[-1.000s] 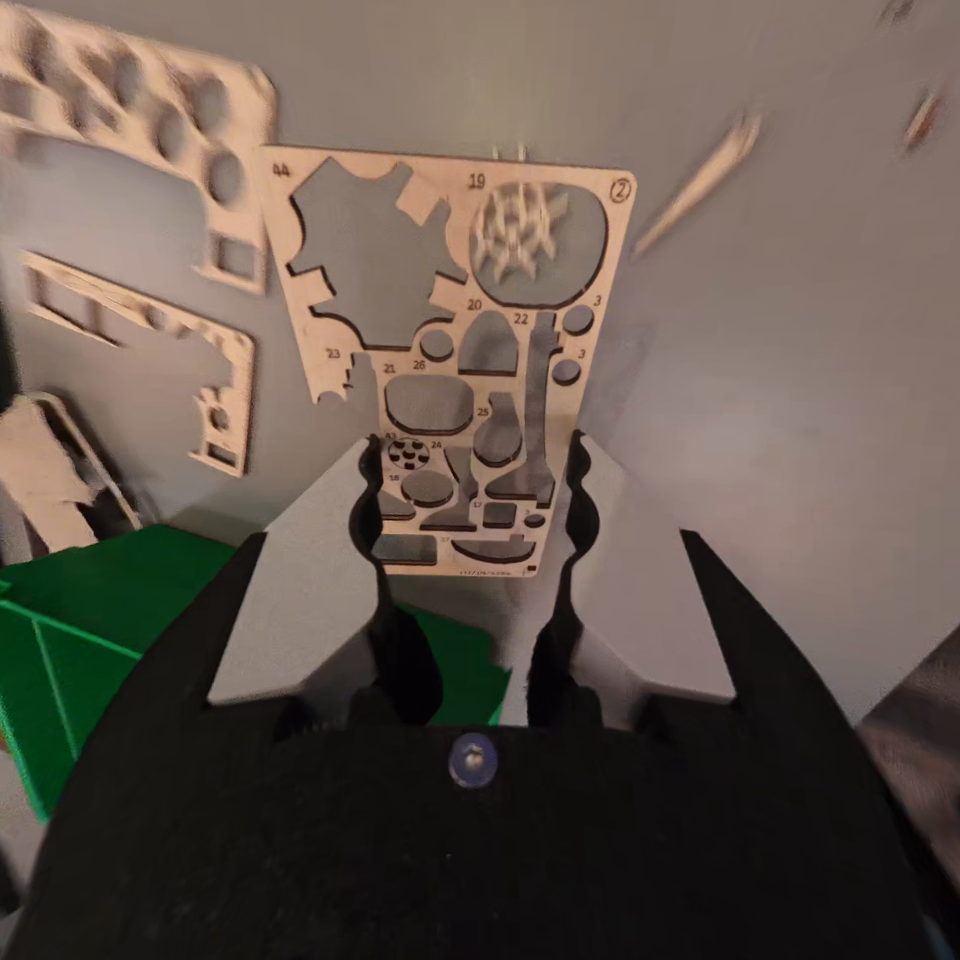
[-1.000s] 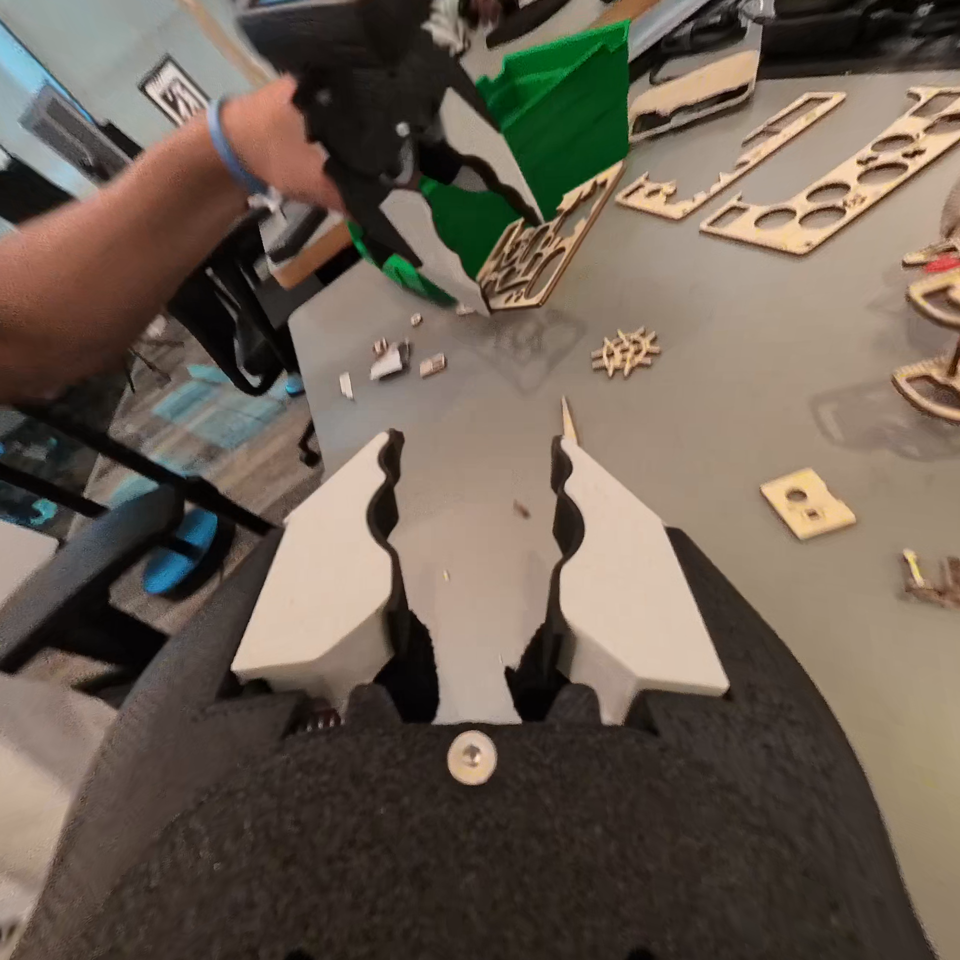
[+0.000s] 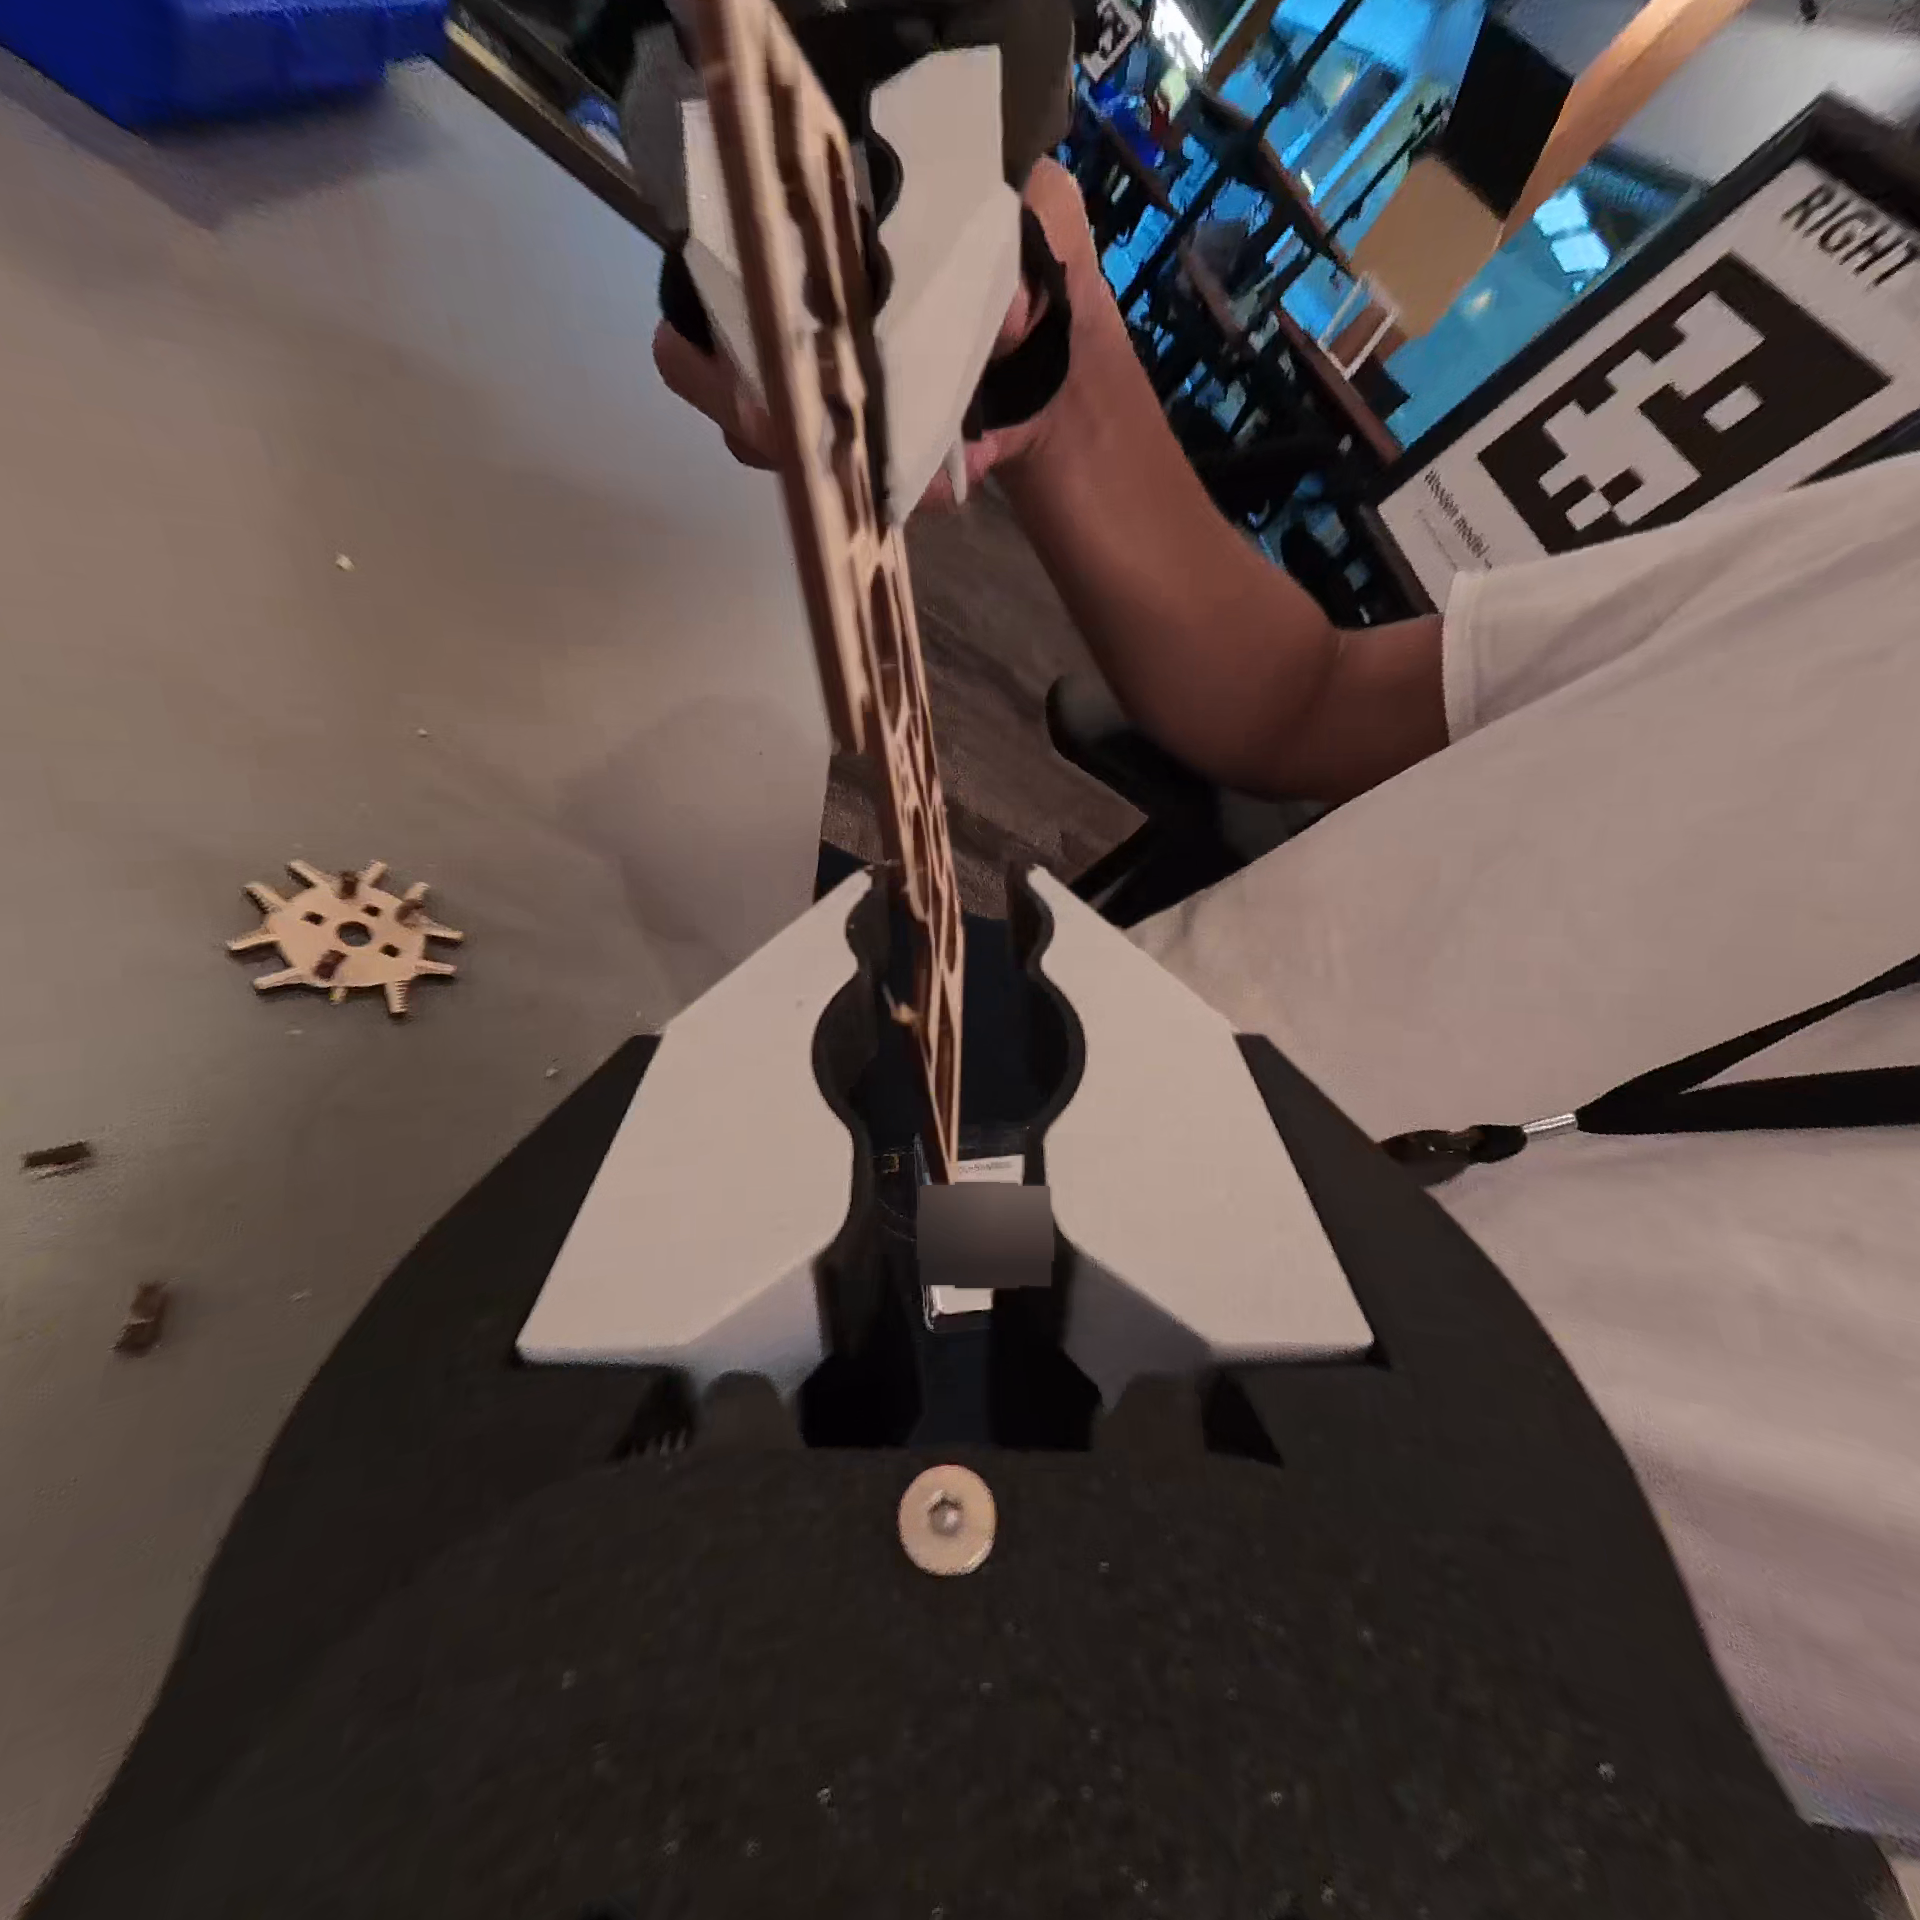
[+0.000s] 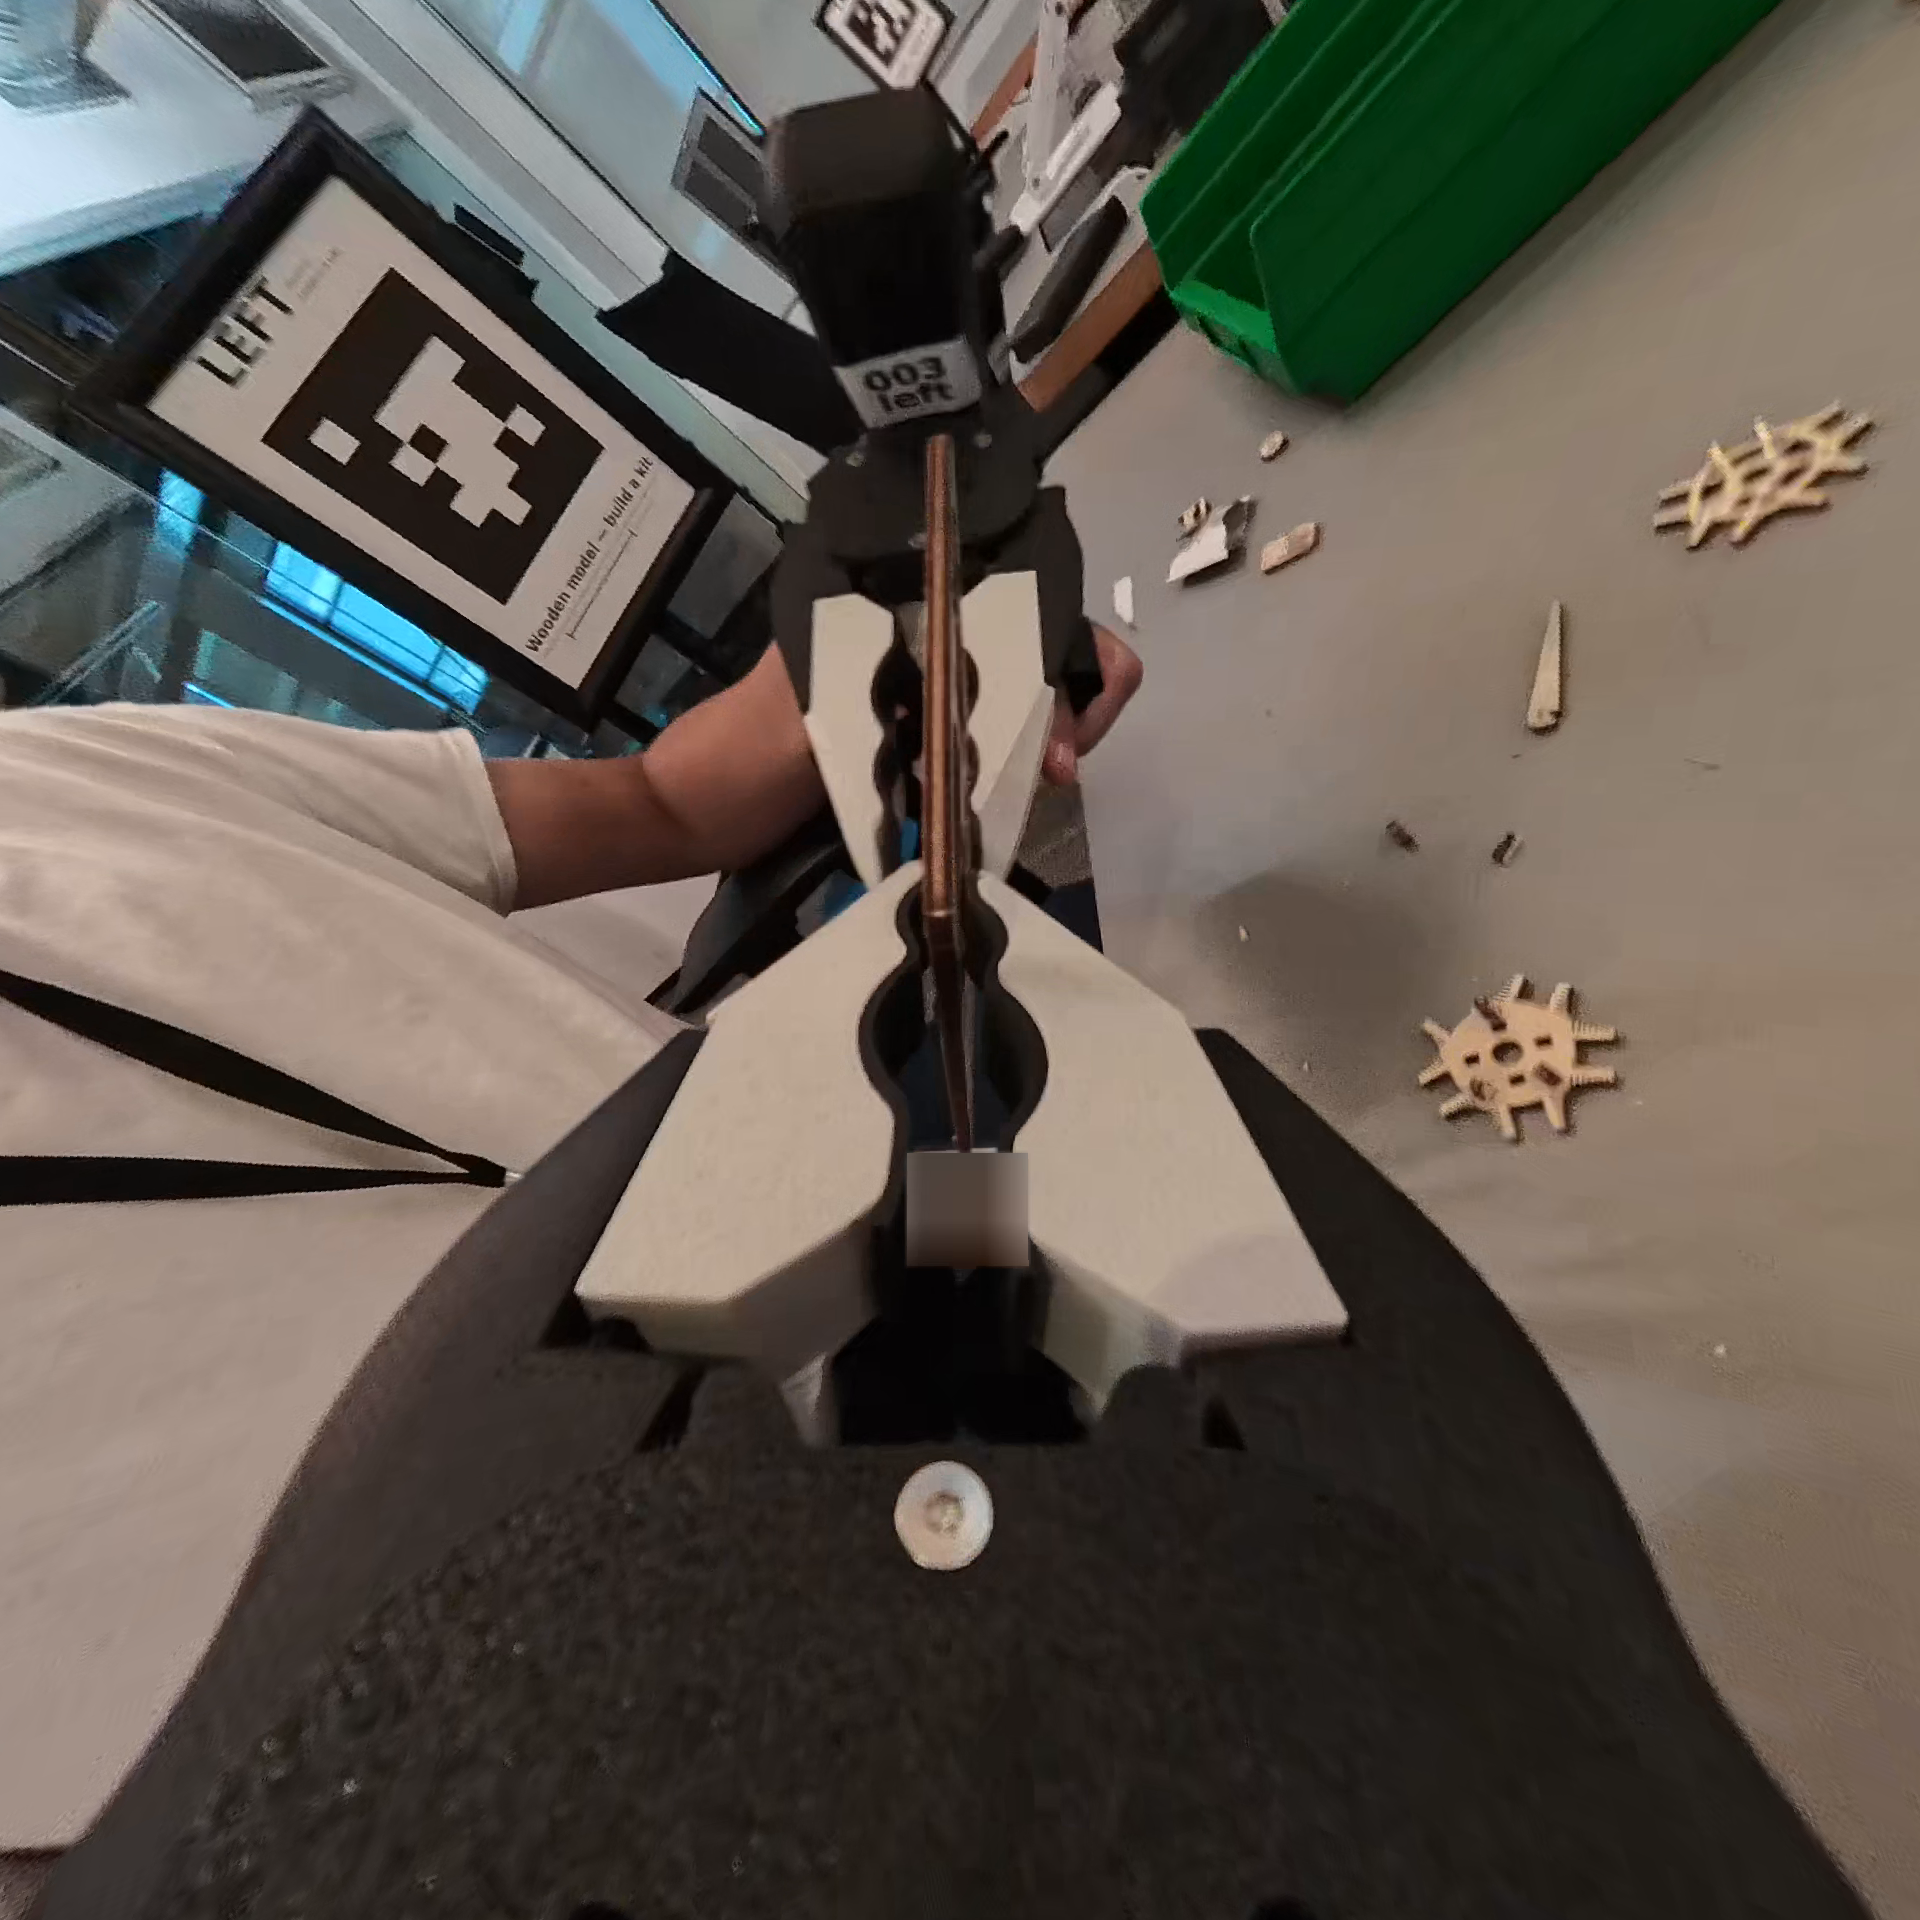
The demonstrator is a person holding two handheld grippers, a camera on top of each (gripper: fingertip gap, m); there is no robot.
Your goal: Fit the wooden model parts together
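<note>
A thin wooden sheet (image 3: 883, 644) with cut-out part shapes is held in the air between my two grippers, edge-on in both views. My left gripper (image 3: 948, 894) is closed around its near end, and a narrow gap shows beside the right finger. My right gripper (image 4: 951, 894) is shut on the other end of the sheet (image 4: 940, 727). It also shows at the top of the left wrist view (image 3: 831, 447), facing my left gripper. A loose toothed wooden gear (image 3: 348, 940) lies flat on the grey table (image 3: 312, 520); it also shows in the right wrist view (image 4: 1517, 1060).
A wooden lattice piece (image 4: 1761, 473), a thin wooden wedge (image 4: 1546, 670) and small offcuts (image 4: 1236, 535) lie on the table. A green bin (image 4: 1455, 177) stands at the far edge and a blue bin (image 3: 208, 52) at another. The person's white shirt (image 3: 1558, 935) is close by, past the table edge. The tips of one gripper are about 7 centimeters away from the tips of the other. The loose toothed wooden gear (image 3: 348, 940) is about equally far from each gripper, around 15 centimeters. The right camera catches it too, in the right wrist view (image 4: 1498, 1041).
The left gripper has swung away from the table, and the sheet now sits edge-on in it. The right gripper, open and empty before, has come up and closed on the sheet's other end.
</note>
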